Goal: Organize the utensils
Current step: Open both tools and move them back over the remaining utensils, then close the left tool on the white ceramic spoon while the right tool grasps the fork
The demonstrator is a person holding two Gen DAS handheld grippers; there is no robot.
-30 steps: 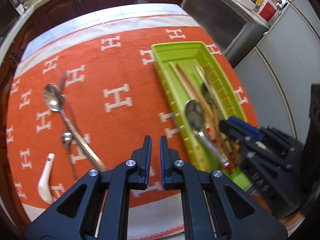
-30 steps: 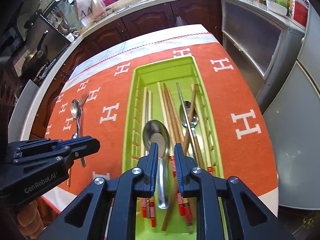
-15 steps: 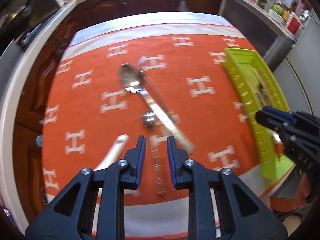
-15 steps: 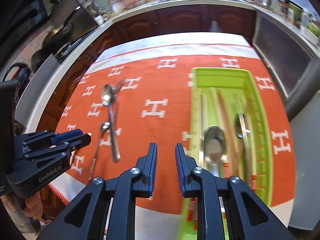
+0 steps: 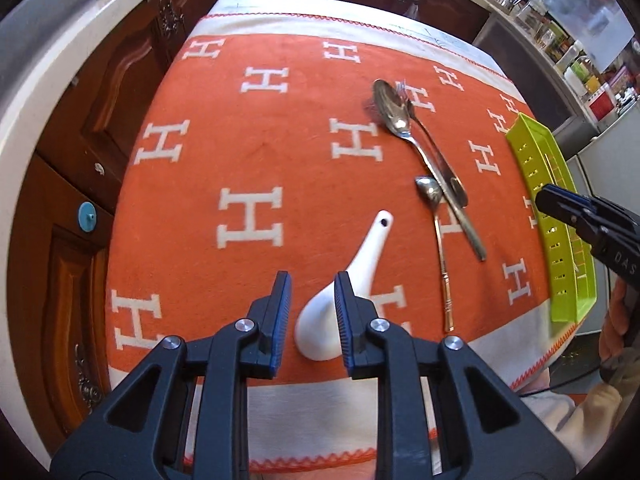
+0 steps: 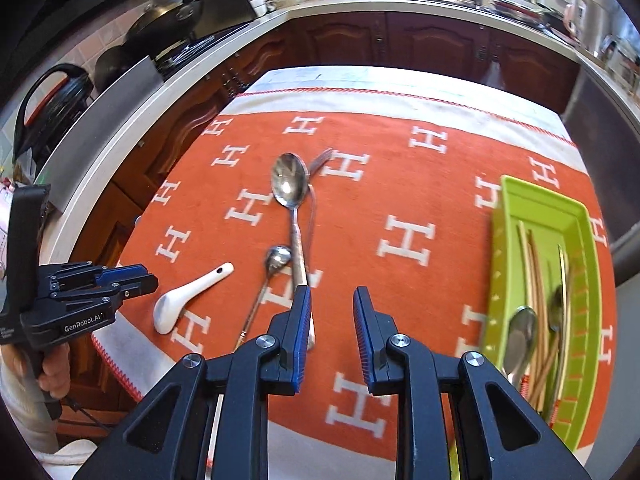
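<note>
Here, your view has swung from the lime-green slotted plastic tray (image 6: 536, 216), which a second ago sat under both tools, to the orange woven cloth patterned with white H shapes (image 5: 248, 152), where the loose utensils lie. The tray now stands at the cloth's right edge, well apart from them, and already holds chopsticks and metal spoons.

Your left gripper (image 5: 308, 312) has come over the white ceramic soup spoon (image 5: 348, 280); its jaws, nearly closed a second ago, stand slightly apart and empty, the spoon's bowl seen between them but, as far as can be judged, below the pads.

Your right gripper (image 6: 330, 332) has left the tray and hovers over the handle ends of the large steel spoon (image 6: 289, 184) and the steel fork (image 6: 320, 158) lying against it; its jaws are parted and hold nothing. The small steel teaspoon (image 6: 276, 258) lies just beside them.

Judged from this, one deposit is finished and a fresh pick begins, four pieces remaining.
</note>
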